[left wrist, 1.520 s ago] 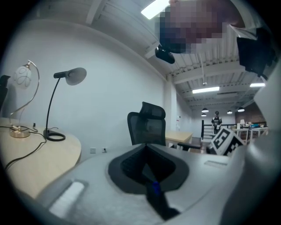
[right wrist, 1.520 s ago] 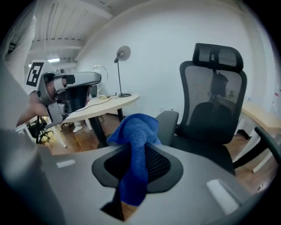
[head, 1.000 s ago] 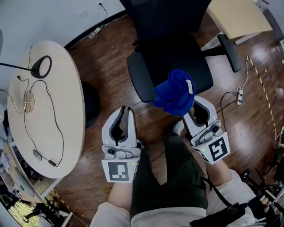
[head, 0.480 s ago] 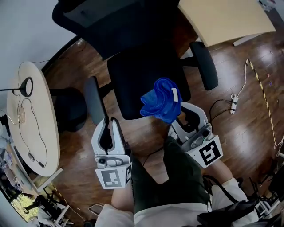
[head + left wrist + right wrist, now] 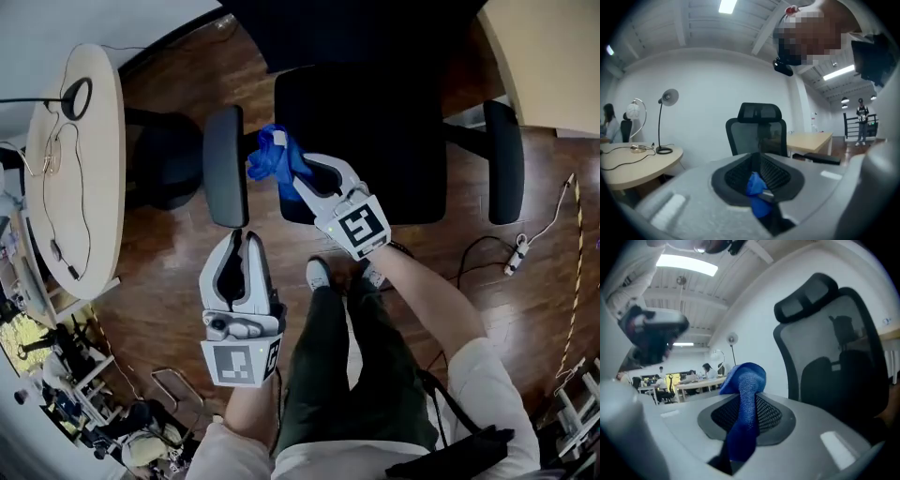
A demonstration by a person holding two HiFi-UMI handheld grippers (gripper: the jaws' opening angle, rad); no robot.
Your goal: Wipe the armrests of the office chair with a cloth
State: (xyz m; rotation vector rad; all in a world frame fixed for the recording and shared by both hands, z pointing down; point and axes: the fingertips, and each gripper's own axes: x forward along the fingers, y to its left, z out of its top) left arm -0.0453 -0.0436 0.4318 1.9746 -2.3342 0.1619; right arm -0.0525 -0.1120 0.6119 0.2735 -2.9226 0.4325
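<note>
Cloth [image 5: 270, 157] hides right gripper's [image 5: 292, 169] jaw tips

Crumpled bright blue cloth [image 5: 270, 159], pinched in the right gripper [image 5: 300, 172] with a bunched end poking past the jaws, at the black office chair seat's [image 5: 375, 131] near left corner as the head view shows it, just beside the long black padded armrest [image 5: 225, 167] there; contact unclear; matching armrest [image 5: 502, 161] flanks the seat's right
</note>
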